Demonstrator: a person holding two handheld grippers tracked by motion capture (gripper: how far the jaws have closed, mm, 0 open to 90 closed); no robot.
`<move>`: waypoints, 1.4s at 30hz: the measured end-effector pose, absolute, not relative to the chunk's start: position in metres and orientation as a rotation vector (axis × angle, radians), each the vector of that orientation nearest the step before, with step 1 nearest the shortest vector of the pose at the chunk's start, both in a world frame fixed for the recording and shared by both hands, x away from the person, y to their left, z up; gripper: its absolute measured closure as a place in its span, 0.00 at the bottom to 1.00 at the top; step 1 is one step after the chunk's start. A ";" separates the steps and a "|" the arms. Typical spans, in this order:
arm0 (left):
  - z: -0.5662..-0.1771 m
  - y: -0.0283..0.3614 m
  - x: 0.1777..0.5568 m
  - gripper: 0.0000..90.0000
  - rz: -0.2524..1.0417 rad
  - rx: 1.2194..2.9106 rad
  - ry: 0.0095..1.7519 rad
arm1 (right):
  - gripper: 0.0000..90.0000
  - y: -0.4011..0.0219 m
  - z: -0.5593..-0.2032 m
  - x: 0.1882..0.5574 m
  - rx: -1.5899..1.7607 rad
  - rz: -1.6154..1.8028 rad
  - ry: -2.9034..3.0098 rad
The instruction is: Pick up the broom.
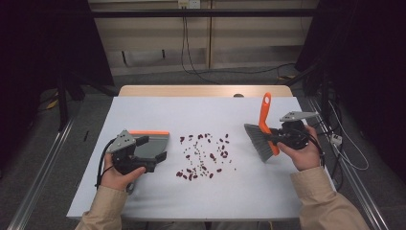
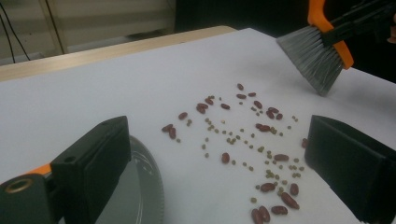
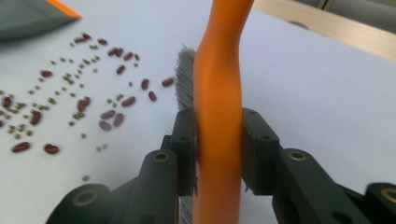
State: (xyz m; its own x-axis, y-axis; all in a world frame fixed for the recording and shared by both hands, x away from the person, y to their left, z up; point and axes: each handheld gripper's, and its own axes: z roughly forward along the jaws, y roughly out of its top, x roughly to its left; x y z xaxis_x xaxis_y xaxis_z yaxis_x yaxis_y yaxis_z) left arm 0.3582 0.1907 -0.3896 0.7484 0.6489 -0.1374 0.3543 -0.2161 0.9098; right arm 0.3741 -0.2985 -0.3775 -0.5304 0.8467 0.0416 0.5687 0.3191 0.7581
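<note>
Two grippers | right gripper clamps brush | beans between

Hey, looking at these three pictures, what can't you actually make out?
- Left gripper: in the high view its body covers the grip on the dustpan; in its own view the jaws look apart, so a hold is unclear.
- Brush: in the right gripper view the handle's top runs off the edge and hides most bristles.
- Small greenish bits among the beans: too small to identify.

Even overhead light on my white table (surroundings dark); my close jaws blur, shadows soft, no glare.
</note>
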 end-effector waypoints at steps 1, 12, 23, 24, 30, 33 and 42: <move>-0.390 0.192 0.358 0.08 0.331 1.827 0.778 | 0.78 -0.296 -0.381 0.376 1.262 1.055 2.229; -0.396 0.197 0.358 0.08 0.332 1.839 0.793 | 0.79 -0.270 -0.405 0.394 1.282 1.080 2.224; -0.400 0.204 0.357 0.08 0.335 1.830 0.802 | 0.77 -0.256 -0.410 0.396 1.229 1.041 2.237; -0.400 0.204 0.357 0.08 0.336 1.831 0.803 | 0.76 -0.257 -0.410 0.395 1.231 1.049 2.230; -0.401 0.206 0.356 0.08 0.344 1.817 0.812 | 0.71 -0.260 -0.410 0.390 1.242 1.056 2.237; -0.401 0.207 0.355 0.08 0.342 1.818 0.811 | 0.71 -0.261 -0.410 0.387 1.238 1.046 2.225; -0.404 0.210 0.354 0.08 0.343 1.827 0.817 | 0.78 -0.266 -0.421 0.386 1.280 1.056 2.243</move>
